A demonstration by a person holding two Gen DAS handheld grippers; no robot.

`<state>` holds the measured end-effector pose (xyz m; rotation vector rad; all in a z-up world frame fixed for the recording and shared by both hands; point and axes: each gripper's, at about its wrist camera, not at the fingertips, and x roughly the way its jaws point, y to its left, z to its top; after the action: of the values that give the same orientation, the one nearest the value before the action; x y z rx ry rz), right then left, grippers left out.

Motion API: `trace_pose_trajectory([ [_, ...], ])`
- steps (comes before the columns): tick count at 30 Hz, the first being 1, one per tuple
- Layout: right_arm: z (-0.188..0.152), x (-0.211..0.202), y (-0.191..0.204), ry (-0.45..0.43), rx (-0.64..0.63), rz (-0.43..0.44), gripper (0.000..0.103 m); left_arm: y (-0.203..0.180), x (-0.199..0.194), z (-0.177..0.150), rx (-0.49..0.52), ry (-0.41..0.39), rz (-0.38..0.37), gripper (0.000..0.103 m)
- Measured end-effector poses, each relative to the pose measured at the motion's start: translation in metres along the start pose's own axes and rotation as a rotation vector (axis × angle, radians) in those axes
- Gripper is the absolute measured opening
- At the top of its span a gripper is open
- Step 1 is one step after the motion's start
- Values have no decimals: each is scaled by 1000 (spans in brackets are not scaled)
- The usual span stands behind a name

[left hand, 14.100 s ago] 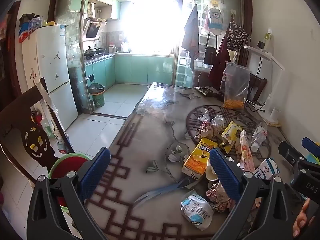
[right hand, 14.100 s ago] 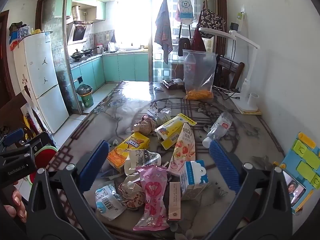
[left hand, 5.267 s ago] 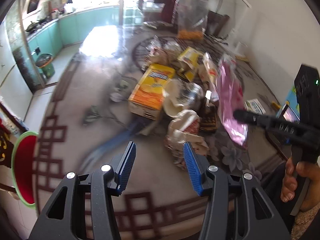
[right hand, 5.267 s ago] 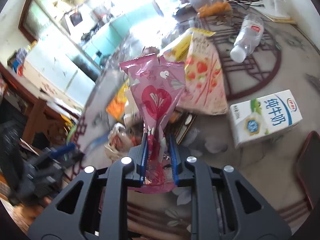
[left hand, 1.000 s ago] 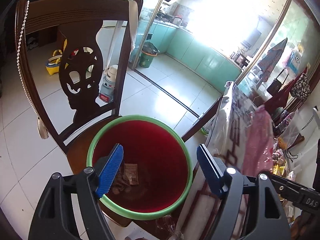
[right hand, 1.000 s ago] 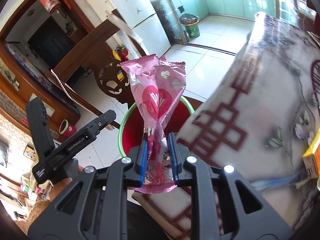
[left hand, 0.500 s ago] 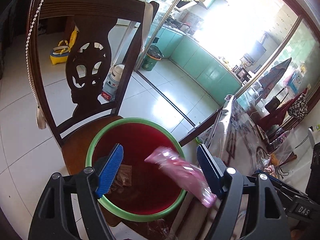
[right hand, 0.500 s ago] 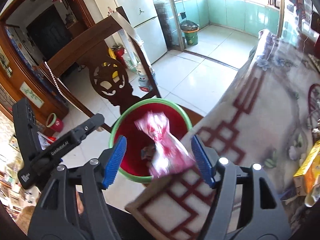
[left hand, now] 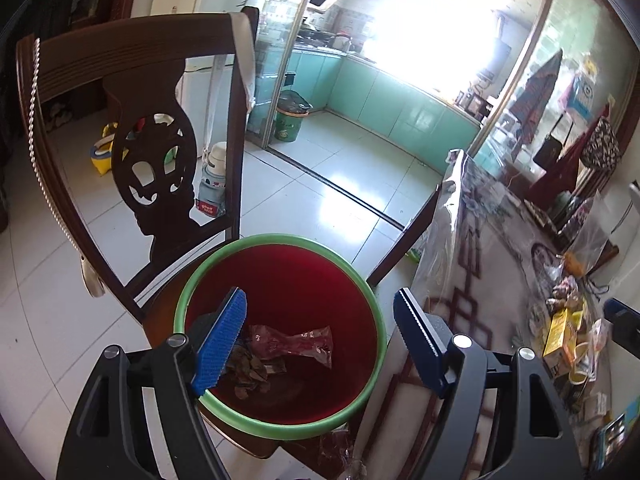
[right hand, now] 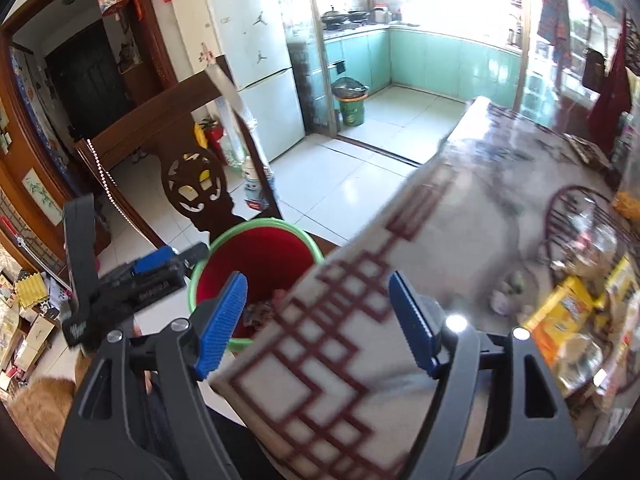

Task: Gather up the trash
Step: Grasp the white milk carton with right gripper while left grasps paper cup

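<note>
My left hand-held gripper (left hand: pixel 320 340) hangs right over the bucket (left hand: pixel 280 432), its blue fingers spread wide with nothing between them. My right hand-held gripper (right hand: pixel 318 320) is just as released, held over the near corner of the desk (right hand: pixel 400 280) with its fingers apart and empty.

Just below the left one, the red bucket with the green rim sits on the seat of a dark wooden chair (left hand: pixel 132 64), tight against the edge of the desk. At its bottom lies a pink wrapper (left hand: pixel 298 343), stretched across the floor of the bucket, touching a small heap of brown scraps (left hand: pixel 246 372) beside it. So a little trash is already in; I judge that part of the job done, and it is the smaller part.

Further along the desk, over the patterned cloth, the rest waits: a yellow carton (right hand: pixel 554 314) nearest me, then a loose pile of crumpled wrappers and packets (left hand: pixel 568 312) behind and beside it, lying close together and partly overlapping. I cannot count them, since that end is blurred and squeezed by the lens. A clear bag with something orange in it (left hand: pixel 580 252) stands beyond them; whether it counts as trash I cannot tell.

Past the desk are the tiled floor, a green bin (left hand: pixel 290 120) by the kitchen doorway, and the pale green cabinets.

By my reckoning most of the collecting is left, with both grippers free for the next piece.
</note>
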<state>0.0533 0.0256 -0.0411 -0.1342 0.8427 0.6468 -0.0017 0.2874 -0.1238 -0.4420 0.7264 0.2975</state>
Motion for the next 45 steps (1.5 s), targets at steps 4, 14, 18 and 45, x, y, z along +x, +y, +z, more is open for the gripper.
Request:
trace_pose_trajectory([
  [4, -34, -26, -34, 21, 17, -60, 73, -9, 1, -1, 35, 15, 12, 73],
  [14, -138, -80, -163, 84, 338, -284, 73, -42, 3, -8, 170, 29, 50, 73],
  [18, -169, -106, -225, 39, 593, -319, 79, -53, 1, -12, 227, 23, 58, 73],
  [45, -182, -79, -355, 171, 765, -491, 60, -94, 8, -37, 414, 57, 71, 73],
])
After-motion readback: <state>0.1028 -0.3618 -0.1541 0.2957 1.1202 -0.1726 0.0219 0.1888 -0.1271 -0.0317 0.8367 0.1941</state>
